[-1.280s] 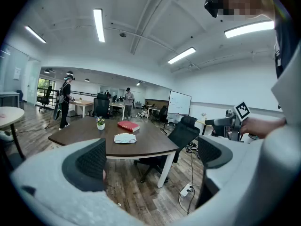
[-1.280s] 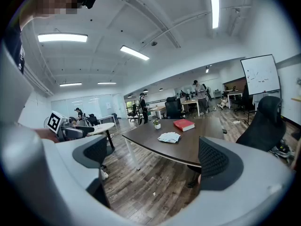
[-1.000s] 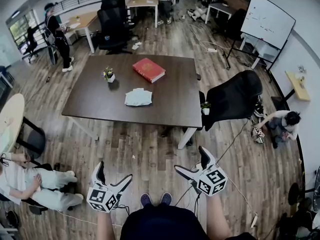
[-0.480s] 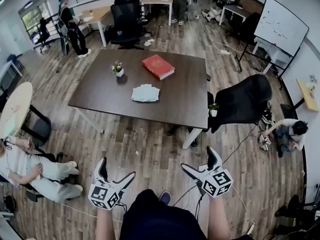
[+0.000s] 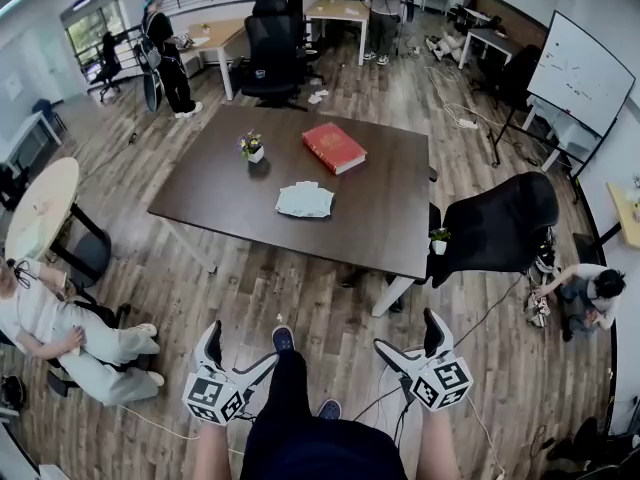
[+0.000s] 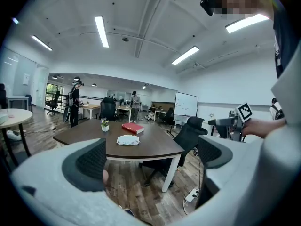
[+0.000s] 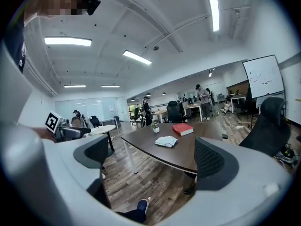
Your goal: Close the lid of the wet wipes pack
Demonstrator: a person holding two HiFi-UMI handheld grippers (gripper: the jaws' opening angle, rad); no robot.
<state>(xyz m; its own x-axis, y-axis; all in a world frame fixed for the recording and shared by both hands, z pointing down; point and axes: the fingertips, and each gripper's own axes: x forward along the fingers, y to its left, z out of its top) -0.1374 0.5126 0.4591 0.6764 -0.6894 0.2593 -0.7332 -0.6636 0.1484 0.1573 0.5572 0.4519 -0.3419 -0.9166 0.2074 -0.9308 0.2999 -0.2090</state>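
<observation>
Open floor before the table

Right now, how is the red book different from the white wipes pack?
The red book is bright red; the wipes pack is whitish. The red book lies near the far edge of the table; the wipes pack lies nearer the middle. Both lie flat on the table.

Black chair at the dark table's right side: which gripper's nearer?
Right. The right gripper is below-left of the black chair in head view; the left gripper is much farther left.
</observation>
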